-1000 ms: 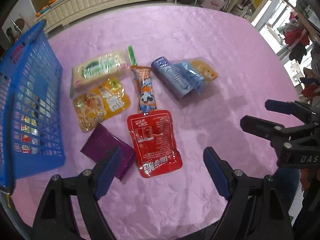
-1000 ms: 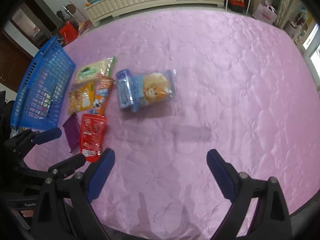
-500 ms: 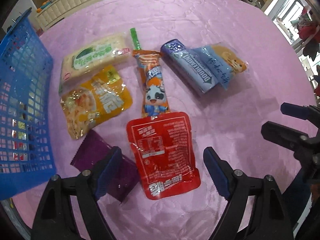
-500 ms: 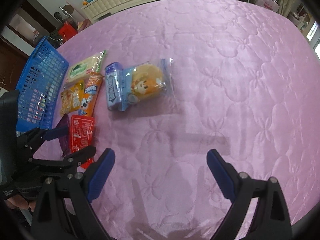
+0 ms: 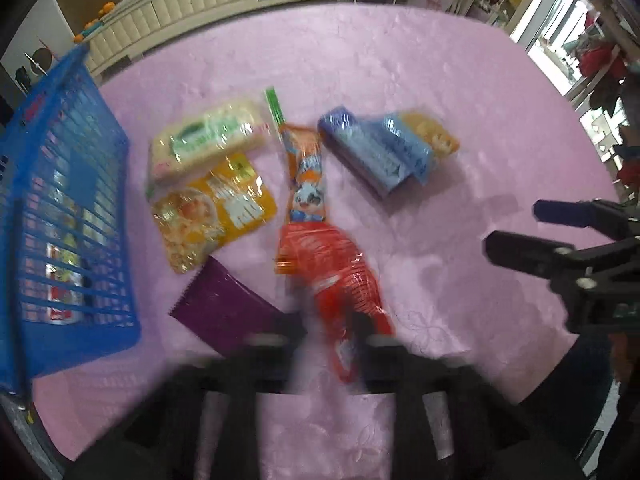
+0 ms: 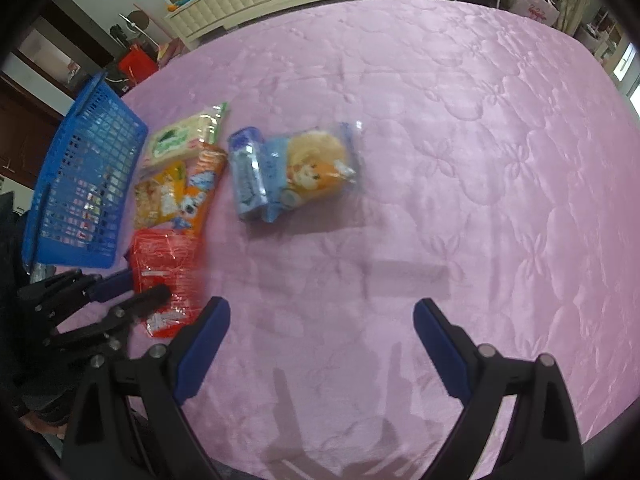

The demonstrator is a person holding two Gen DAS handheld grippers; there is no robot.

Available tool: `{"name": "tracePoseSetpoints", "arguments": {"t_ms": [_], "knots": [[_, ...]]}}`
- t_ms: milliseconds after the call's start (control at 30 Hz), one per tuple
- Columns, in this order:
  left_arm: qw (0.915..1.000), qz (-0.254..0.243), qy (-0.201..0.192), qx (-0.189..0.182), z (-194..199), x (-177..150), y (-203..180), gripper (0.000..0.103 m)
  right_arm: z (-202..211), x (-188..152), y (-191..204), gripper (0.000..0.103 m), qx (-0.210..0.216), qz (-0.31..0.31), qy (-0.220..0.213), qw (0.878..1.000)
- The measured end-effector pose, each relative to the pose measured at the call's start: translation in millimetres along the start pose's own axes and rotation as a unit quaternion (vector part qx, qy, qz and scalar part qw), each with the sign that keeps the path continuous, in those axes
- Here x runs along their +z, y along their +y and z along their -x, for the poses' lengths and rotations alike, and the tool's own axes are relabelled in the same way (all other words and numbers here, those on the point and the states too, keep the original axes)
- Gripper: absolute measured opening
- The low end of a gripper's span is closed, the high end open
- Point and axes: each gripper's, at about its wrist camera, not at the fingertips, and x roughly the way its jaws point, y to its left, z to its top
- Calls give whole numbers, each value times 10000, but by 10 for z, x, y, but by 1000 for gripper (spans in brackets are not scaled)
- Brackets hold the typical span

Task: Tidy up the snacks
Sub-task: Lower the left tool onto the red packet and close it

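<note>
Several snack packs lie on the pink quilted cloth. My left gripper, blurred in its own view, is shut on the near end of the red pouch, which looks crumpled. In the right wrist view the left gripper has its fingers pinched on that red pouch. My right gripper stands open over bare cloth with nothing between its fingers. In the left wrist view the right gripper is off to the right.
A blue mesh basket with a few packs inside stands at the left. Beside the pouch lie a purple packet, a yellow pouch, a green-white pack, an orange cartoon tube and a blue pack.
The left jaws have gone from wide apart to shut on the red pouch's near end, and the pouch has crumpled. The right gripper has stayed open and nearly still.
</note>
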Motion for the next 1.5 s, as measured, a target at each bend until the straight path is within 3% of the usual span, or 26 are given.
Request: {"name": "tracePoseSetpoints", "arguments": {"t_ms": [500,800,867,900,967,1033,1100,1300,1500], "knots": [[9969,73,-778,38,819,-44,469,6,89,274,639,95,229,328,-134,9991],[9965,-75,-825,-104,873,-105,447,6,-113,295,798,95,374,376,103,9985],[9968,-126,-774,-172,810,-104,382,14,-124,270,725,95,334,330,121,9988],[9969,-151,-742,-220,746,-95,354,25,-116,261,678,95,323,298,118,9990],[9970,-187,-689,-298,650,-81,286,40,-78,231,554,95,285,220,97,9993],[9971,-270,-592,-399,536,-63,202,47,-30,207,448,95,215,182,79,9996],[9969,-358,-510,-470,437,-45,120,65,-1,186,338,95,153,143,75,9998],[9954,-749,-175,-563,96,13,-119,72,44,103,-4,95,28,-10,21,10000],[9960,-814,201,-319,-301,109,-196,72,1,23,-213,95,27,-100,25,9999]]}}
